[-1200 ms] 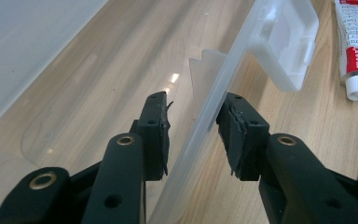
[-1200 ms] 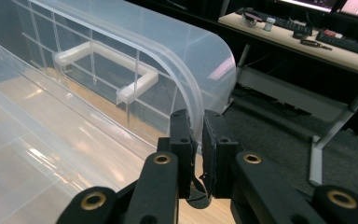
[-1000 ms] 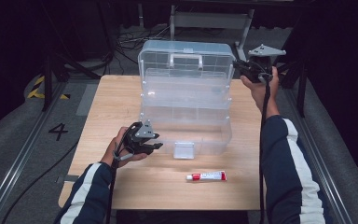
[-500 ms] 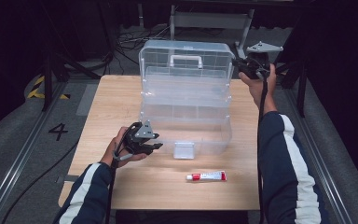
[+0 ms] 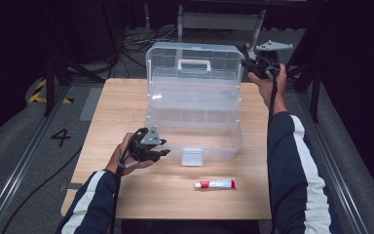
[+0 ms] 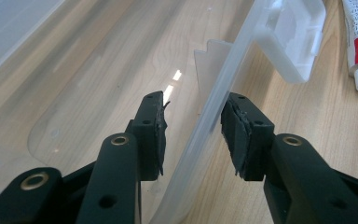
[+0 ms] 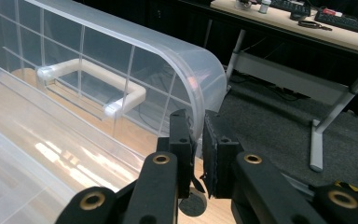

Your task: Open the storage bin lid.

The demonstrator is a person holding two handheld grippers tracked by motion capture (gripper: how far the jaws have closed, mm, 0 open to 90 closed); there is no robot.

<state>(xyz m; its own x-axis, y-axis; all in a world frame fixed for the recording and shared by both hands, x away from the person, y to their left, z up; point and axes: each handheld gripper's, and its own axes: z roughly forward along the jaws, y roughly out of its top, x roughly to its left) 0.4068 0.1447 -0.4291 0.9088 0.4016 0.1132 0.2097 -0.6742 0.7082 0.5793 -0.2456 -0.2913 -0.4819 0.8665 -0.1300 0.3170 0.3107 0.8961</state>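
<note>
The clear plastic organizer box [image 5: 195, 105] stands open on the tabletop [image 5: 126, 97], its lid [image 5: 195, 61] with the white carry handle [image 5: 194, 63] raised upright at the far side and the tiered trays stepped out toward the person, so the opening looks essentially done. The right gripper [image 5: 253, 66] has its fingers [image 7: 182, 140] pinched narrow on the lid's far right corner edge, which runs down between the pads in the right gripper view, holding the lid up. The left gripper [image 5: 158, 151] straddles the front wall of the bottom bin [image 6: 214, 112] near its left front corner: one finger sits inside the bin, the other outside against the wall, and the inner one stands a little off the plastic, so this looks like a loose steadying hold rather than a firm clamp. Just beyond the outer finger hangs the open front latch [image 6: 293, 42], and past it a red-and-white tube [image 5: 216, 184] lies on the tabletop in front of the box, well clear of both grippers. What probably remains is putting that tube into a compartment and closing the lid
</note>
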